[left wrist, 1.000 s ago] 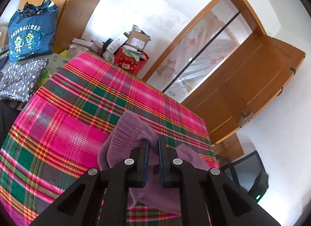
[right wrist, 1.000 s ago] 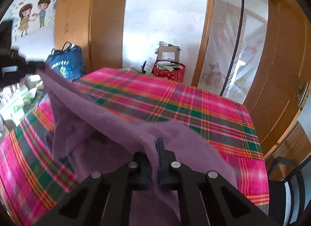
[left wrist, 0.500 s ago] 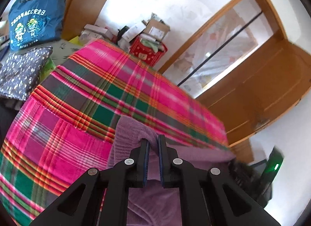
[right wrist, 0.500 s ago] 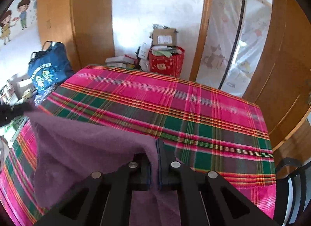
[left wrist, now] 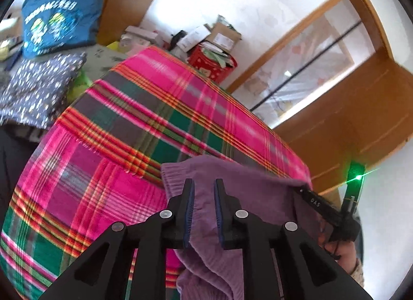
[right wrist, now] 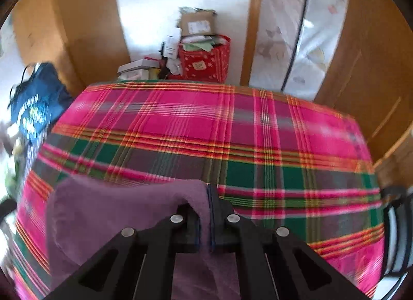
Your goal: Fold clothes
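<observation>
Two states: left gripper [left wrist: 202, 207] spread around purple sweater [left wrist: 247, 183]; right gripper [right wrist: 207, 212] pinching it; red basket [right wrist: 206, 63] holds papers.

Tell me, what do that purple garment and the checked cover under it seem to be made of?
The purple garment looks like a soft knit, perhaps wool or acrylic: ribbed rows show along its edge, and the surface is matte and fuzzy. The checked cover looks like thin woven cloth, probably cotton or a blend: flat, with crisp plaid stripes and no pile.
</observation>
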The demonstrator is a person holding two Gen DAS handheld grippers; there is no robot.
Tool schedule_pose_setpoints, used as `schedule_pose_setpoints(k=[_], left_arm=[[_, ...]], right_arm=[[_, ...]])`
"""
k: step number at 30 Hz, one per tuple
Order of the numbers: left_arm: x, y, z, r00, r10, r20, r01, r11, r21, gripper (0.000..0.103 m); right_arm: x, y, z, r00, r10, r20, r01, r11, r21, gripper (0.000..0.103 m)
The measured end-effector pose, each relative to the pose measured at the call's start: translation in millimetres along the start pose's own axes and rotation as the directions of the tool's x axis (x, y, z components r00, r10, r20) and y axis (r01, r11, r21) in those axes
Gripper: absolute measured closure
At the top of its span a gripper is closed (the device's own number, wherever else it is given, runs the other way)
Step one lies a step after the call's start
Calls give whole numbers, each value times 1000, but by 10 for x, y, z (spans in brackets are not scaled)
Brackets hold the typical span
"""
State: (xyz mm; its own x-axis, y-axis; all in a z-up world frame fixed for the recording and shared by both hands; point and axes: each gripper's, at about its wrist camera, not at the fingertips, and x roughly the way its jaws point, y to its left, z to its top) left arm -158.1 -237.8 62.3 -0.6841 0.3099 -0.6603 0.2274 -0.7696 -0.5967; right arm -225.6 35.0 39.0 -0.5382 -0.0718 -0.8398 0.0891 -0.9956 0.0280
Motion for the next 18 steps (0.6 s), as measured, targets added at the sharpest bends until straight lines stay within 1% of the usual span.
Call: schedule_pose_setpoints(k=[2, 3, 5, 6, 8, 10, 12, 14, 18], left_arm=[[6, 33, -34, 1000, 0, -19, 0, 1000, 10, 81], [9, 56, -70, 999, 8, -35, -7, 1000, 19, 81], [17, 109, -148, 998, 7, -65, -5, 1000, 31, 81], [21, 139, -183, 997, 10, -78, -7, 999, 36, 81], [31, 209, -235, 994, 29, -101, -25, 999, 43, 81], [45, 261, -285, 992, 31, -119, -27, 999, 34, 81], [58, 317, -346, 991, 24, -134, -23, 1000, 12, 81], [76, 356, -405, 988, 12, -154, -13, 1000, -3, 81], [75, 363, -549, 984, -16, -175, 16, 1000, -2, 81]], right_arm=[[12, -10, -10, 1000, 3, -15, -3, 1000, 3, 96], [9, -8, -27, 1000, 6, -23, -6, 1000, -4, 95], [-30, 14, -82, 999, 20, -32, -21, 999, -30, 87], [-94, 44, -125, 999, 33, -16, -34, 998, -56, 85], [-230, 112, -215, 998, 62, 16, -60, 992, -110, 78], [-407, 209, -315, 994, 93, 57, -82, 982, -173, 74], [-608, 296, -426, 987, 123, 104, -97, 969, -225, 73], [-780, 356, -534, 981, 145, 129, -110, 963, -248, 73], [-1006, 452, -698, 967, 214, 136, -173, 949, -263, 72]])
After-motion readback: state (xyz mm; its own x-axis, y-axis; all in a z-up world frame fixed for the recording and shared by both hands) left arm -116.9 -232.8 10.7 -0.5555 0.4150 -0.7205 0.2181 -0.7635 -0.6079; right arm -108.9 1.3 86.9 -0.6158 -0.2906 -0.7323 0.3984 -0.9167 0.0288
